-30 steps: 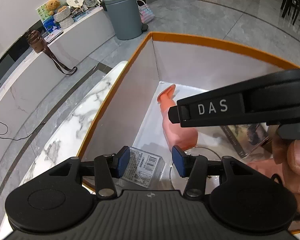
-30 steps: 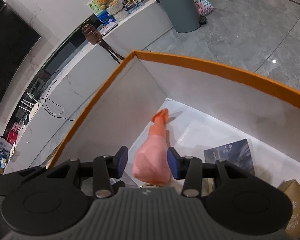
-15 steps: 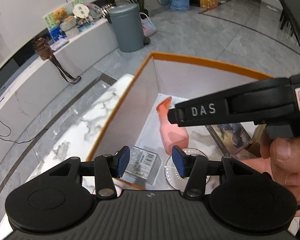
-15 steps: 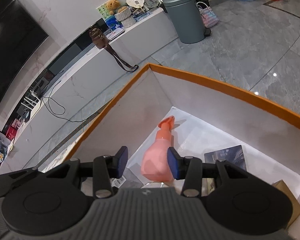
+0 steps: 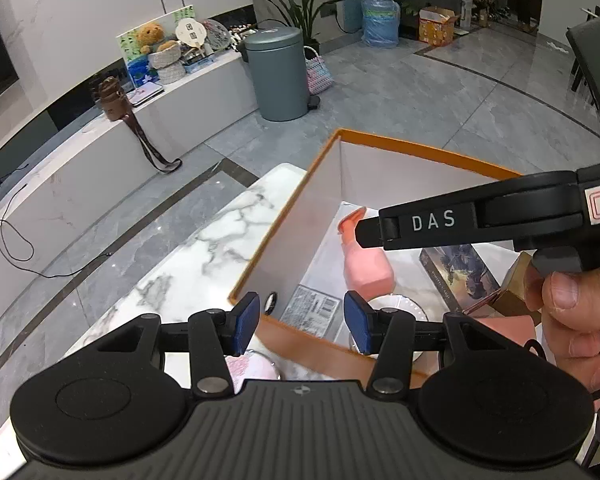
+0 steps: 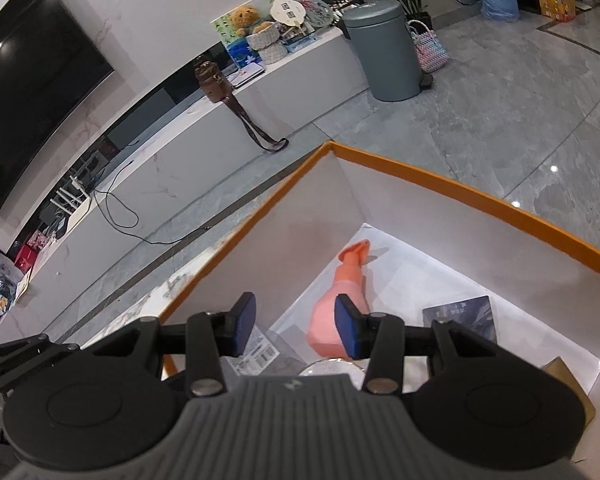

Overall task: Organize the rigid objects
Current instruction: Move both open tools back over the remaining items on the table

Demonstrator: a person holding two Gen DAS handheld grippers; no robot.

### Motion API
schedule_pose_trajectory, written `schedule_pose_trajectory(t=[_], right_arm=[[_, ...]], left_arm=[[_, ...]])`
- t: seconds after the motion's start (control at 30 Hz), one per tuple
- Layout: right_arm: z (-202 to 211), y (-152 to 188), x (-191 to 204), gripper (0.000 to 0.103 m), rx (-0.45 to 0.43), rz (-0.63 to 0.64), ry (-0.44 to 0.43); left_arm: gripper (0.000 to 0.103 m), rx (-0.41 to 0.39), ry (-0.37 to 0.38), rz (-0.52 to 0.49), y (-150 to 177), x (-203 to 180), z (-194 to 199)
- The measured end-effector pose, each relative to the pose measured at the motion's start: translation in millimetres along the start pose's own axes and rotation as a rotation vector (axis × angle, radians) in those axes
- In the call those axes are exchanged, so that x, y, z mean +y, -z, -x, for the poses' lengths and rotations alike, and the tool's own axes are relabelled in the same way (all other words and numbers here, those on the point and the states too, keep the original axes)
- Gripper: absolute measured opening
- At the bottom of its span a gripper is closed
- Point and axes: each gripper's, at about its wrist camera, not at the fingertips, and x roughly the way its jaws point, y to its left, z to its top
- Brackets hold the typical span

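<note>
Left wrist view: the left gripper (image 5: pixel 300 322) has its jaws spread, pinching nothing, above the box (image 5: pixel 412 148) on the worktop (image 5: pixel 204 256). The right gripper (image 6: pixel 296 324) also holds nothing, its jaws apart. A pink bottle (image 6: pixel 340 312) lies inside the box, at 12 o'clock from both.

A home living room is shown. A large dark television (image 6: pixel 32 92) is mounted on the white wall at the left, above a long low marble bench (image 6: pixel 204 136). Teddy bears (image 6: pixel 246 18), a woven basket (image 6: pixel 268 42) and a brown bag (image 6: pixel 212 80) are set on the bench. Farther right, a grey pedal bin (image 6: pixel 384 52) and a potted plant (image 5: pixel 300 4) are seen on the polished grey tile floor (image 6: pixel 500 100).
</note>
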Motion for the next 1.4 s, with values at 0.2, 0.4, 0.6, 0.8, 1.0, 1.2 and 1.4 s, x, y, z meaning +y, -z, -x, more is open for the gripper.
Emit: schedule_pose_trajectory(t=[0.2, 0.4, 0.6, 0.8, 1.0, 1.2, 1.4], right_arm=[[10, 4, 16, 0.045, -0.026, 0.037, -0.030], [18, 11, 36, 0.048, -0.056, 0.101, -0.059], [18, 16, 45, 0.048, -0.054, 0.134, -0.063], [23, 23, 58, 0.048, -0.092, 0.216, -0.096], [23, 33, 76, 0.048, -0.102, 0.302, -0.106], [14, 50, 98, 0.049, -0.096, 0.405, -0.112], [4, 63, 116, 0.049, -0.087, 0.463, -0.122]], left_arm=[[0.058, -0.019, -0.010, 0.030, 10, 12, 17], [0.062, -0.073, -0.018, 0.099, 37, 27, 32], [0.062, -0.079, -0.023, 0.173, 84, 42, 34], [0.063, -0.064, -0.046, 0.206, 130, 56, 38], [0.068, -0.058, -0.046, 0.226, 164, 64, 38], [0.069, -0.067, -0.040, 0.174, 179, 55, 27], [0.071, -0.068, -0.031, 0.020, 184, 35, 10]])
